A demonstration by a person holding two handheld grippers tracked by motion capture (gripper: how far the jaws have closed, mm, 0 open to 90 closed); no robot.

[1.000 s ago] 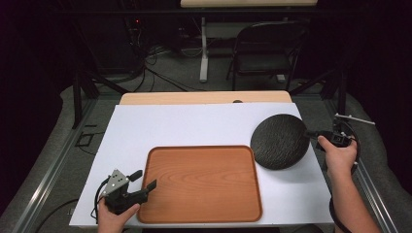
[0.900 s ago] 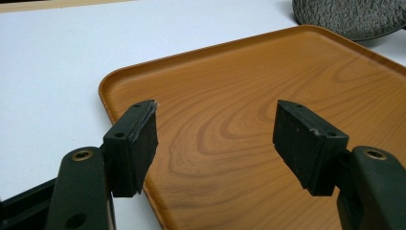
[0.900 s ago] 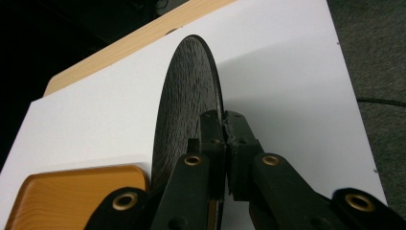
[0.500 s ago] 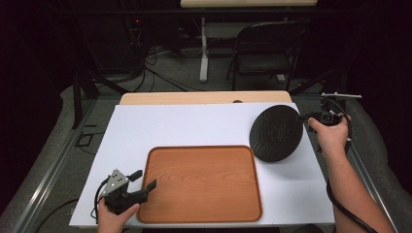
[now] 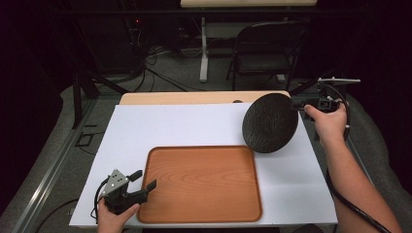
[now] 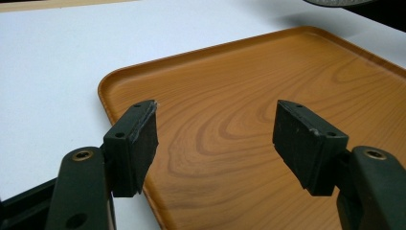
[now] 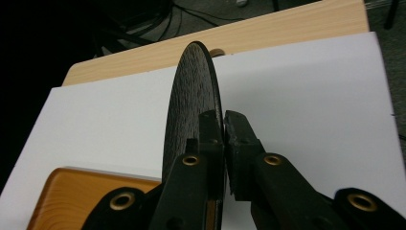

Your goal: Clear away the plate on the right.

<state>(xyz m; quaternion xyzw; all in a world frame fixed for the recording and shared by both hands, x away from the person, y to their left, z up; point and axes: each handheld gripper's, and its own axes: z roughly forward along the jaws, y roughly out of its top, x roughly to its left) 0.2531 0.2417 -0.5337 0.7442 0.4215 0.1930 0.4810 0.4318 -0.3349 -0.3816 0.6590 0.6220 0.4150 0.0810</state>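
Note:
A round black disc [image 5: 269, 123] with a rough grain hangs on edge above the white sheet, near the tray's far right corner. My right gripper [image 5: 297, 103] is shut on the disc's rim; in the right gripper view the disc [image 7: 189, 110] stands edge-on between the gripper's [image 7: 223, 125] pinched jaws. A wooden tray [image 5: 201, 182] lies flat at the near middle of the table. My left gripper [image 5: 144, 180] rests at the tray's near left corner, open. In the left gripper view its gripper [image 6: 215, 132] spreads wide over the tray [image 6: 239, 96], holding nothing.
A white sheet [image 5: 170, 126] covers most of the tabletop, with a strip of bare light wood [image 5: 194, 98] along the far edge. A folding chair [image 5: 265, 46] and cables stand on the dark floor beyond. Metal rails run along the table's sides.
My right gripper has lifted the black disc off the sheet and tipped it from lying flat to standing on edge, moving up and slightly back. The left gripper has stayed put.

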